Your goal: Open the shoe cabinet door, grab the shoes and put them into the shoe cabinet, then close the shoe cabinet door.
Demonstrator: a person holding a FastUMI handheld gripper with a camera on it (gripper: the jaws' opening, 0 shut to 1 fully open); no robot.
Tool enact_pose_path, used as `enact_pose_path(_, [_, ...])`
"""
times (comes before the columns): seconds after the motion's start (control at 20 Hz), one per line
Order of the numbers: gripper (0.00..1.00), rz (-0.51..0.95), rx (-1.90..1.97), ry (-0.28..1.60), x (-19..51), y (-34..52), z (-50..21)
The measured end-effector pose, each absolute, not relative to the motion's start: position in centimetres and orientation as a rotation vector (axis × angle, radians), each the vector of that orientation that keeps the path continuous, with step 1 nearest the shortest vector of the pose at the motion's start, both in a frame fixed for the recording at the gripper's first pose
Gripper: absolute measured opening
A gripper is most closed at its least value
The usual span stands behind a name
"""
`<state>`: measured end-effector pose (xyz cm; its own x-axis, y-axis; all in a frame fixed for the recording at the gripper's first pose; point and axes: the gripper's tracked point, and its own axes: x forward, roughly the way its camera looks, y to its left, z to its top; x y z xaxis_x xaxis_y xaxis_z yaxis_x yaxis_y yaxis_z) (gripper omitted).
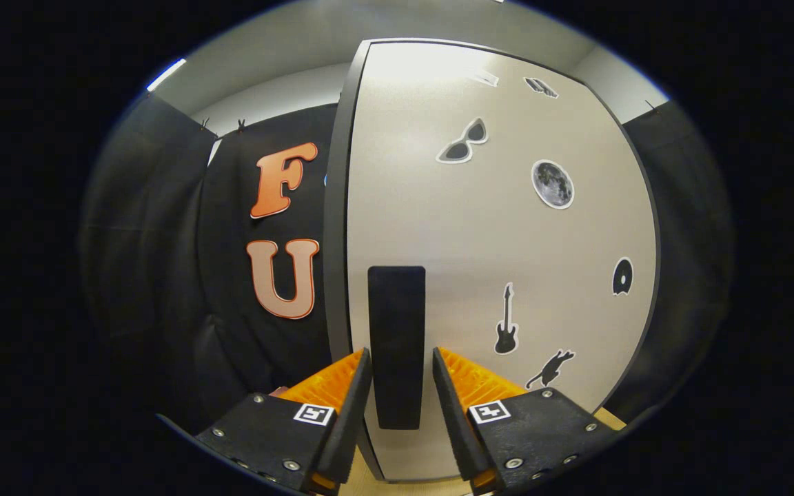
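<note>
Claw (400,372) is straddling the upright handle (396,344), fingers parted, not pressing it. Door (507,227) is standing closed.

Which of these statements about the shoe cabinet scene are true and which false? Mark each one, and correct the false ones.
1. The cabinet door is closed. True.
2. The dark handle lies between the jaws of the gripper. True.
3. The jaws are clamped shut on the handle. False: they stand open, with a gap either side of it.
4. A shoe is held in the gripper. False: nothing is held; the handle merely sits between the jaws.
5. A guitar sticker sits beside the handle, on the side away from the door's near edge. True.
6. The door is bare of stickers. False: it carries several, including a moon sticker.
</note>
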<state>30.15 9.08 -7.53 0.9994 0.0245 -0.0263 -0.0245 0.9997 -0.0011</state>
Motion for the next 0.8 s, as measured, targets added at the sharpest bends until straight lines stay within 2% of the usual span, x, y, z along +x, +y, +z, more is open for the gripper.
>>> enact_pose_path(0.2, [0.39,0.019,-0.01,0.029,30.1,9.4,-7.5])
enact_pose_path(0.8, [0.33,0.025,0.023,0.039,27.8,9.1,-7.2])
